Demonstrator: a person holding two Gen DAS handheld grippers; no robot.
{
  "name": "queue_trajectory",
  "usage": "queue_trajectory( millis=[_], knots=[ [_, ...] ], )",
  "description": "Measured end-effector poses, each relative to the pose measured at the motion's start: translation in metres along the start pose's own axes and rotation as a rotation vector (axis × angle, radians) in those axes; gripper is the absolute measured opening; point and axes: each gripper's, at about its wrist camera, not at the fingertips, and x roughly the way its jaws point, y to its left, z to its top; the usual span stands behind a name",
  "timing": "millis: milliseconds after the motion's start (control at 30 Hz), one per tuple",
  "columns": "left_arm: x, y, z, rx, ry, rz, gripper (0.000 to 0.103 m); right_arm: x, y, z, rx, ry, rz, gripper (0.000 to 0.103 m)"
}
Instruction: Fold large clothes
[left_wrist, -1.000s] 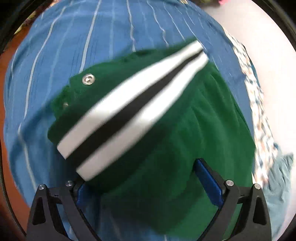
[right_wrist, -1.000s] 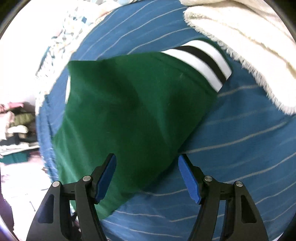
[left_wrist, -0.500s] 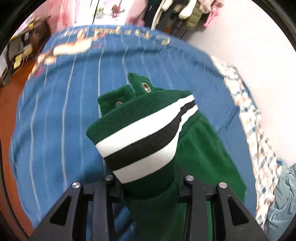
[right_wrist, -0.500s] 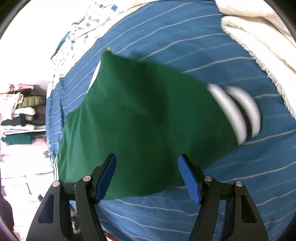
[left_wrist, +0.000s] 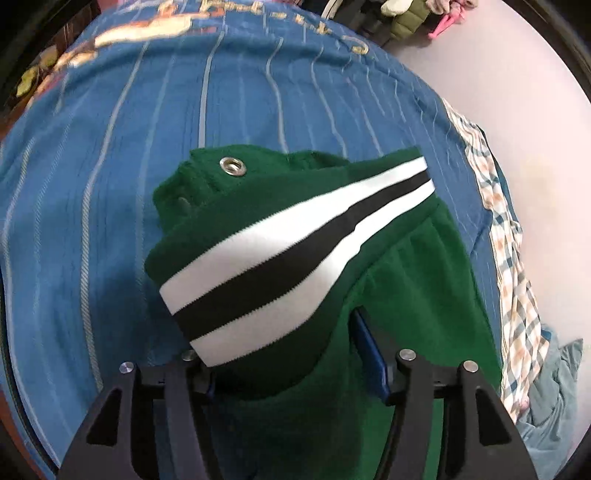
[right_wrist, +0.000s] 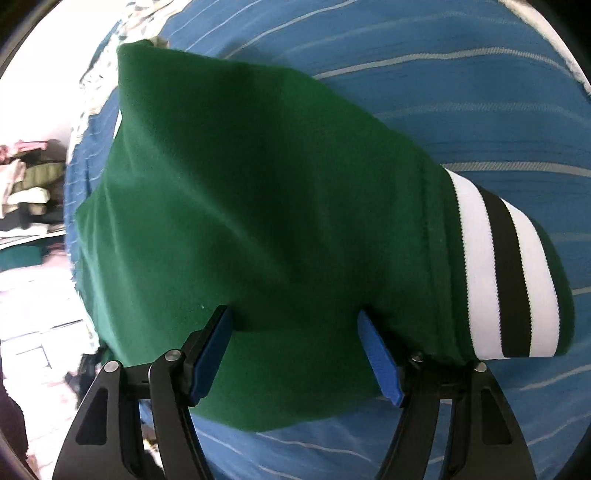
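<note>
mid-fold: green garment (left_wrist: 406, 295) on blue striped bedding (left_wrist: 110, 184), striped cuff (left_wrist: 295, 254) at 12 o'clock. left gripper (left_wrist: 295, 373) parted, apparently releasing; right gripper (right_wrist: 295, 350) wide, gripping nothing. next: probably smoothing and regripping.

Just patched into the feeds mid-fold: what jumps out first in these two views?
The green garment fills both views, lying on the blue striped bedspread. Its white-and-black striped band cuts diagonally across the left wrist view, a metal eyelet above it. The left gripper and right gripper both stand open over the fabric.
</note>
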Motion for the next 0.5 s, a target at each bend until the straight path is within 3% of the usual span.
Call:
queue_trajectory(
  millis=[100, 200, 333, 500],
  knots=[
    [-0.025, -0.035, -0.002, 0.15, -0.084, 0.05, 0.031, 0.0, 0.005, -0.004, -0.022, 0.005, -0.024, 0.073],
    [-0.062, -0.08, -0.007, 0.309, -0.17, 0.022, 0.028, 0.001, 0.004, -0.003, -0.025, 0.019, -0.01, 0.073],
    [-0.112, -0.166, -0.03, 0.544, -0.238, -0.11, 0.027, 0.002, 0.002, -0.003, -0.023, 0.022, 0.005, 0.073],
    [-0.156, -0.27, -0.116, 0.887, -0.218, -0.328, 0.026, -0.001, -0.01, -0.007, 0.007, 0.002, 0.025, 0.073]
  ],
)
